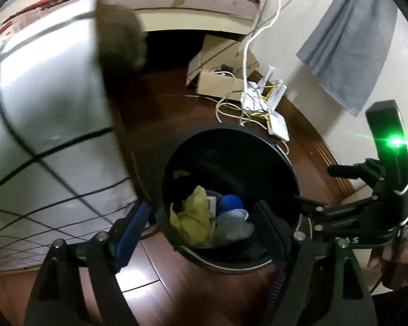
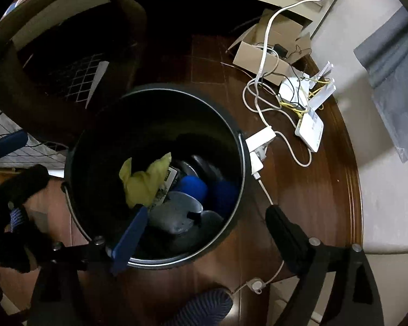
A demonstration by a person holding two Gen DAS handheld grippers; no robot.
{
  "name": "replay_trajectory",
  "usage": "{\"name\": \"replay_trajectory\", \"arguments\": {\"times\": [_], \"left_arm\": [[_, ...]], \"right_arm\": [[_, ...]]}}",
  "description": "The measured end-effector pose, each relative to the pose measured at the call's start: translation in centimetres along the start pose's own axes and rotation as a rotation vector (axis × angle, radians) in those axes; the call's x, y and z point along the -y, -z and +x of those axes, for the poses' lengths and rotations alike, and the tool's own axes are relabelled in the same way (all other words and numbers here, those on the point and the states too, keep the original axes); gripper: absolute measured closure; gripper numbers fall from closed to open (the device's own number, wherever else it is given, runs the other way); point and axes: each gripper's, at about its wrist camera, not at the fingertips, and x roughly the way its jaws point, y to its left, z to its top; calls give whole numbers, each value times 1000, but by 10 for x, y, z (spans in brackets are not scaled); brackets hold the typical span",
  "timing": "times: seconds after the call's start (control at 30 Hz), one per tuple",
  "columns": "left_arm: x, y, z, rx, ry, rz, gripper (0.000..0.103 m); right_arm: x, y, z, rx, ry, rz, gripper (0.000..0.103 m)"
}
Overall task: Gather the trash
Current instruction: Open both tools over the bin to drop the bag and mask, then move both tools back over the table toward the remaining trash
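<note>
A round black trash bin (image 1: 285, 163) stands on the wooden floor and shows in both views (image 2: 239, 163). Inside lie a crumpled yellow-green wrapper (image 1: 194, 214) (image 2: 145, 182), a blue object (image 1: 229, 202) (image 2: 193, 187), grey crumpled trash (image 1: 232, 225) (image 2: 174, 214) and a small printed packet (image 2: 167, 184). My left gripper (image 1: 201, 231) is open and empty, its fingers either side of the bin's near rim. My right gripper (image 2: 206, 231) is open and empty above the bin's near edge; its body shows at the right of the left wrist view (image 1: 367, 212).
A bed (image 1: 163, 0) with a checked sheet (image 1: 40, 122) hanging down is at the left. An open cardboard box (image 1: 220, 68) (image 2: 266, 54), white routers (image 1: 261, 100) (image 2: 310, 125) and tangled cables (image 2: 261, 100) lie on the floor beyond the bin. A grey cloth (image 1: 348, 46) hangs on the wall.
</note>
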Motion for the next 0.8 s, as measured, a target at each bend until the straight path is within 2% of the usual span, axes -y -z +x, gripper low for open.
{"name": "replay_trajectory", "arguments": {"times": [0.17,0.47,0.8], "left_arm": [[-4,1,-9,16,-17,6,22],[-9,2,-37,62,-50,7,22],[-16,-4,-84,151,-90,3,22]], "right_arm": [[-6,1,-7,16,-1,-16,12],[-16,1,-44,85,-21,-14,12],[-26,-9,-99,218,-45,-13,9]]}}
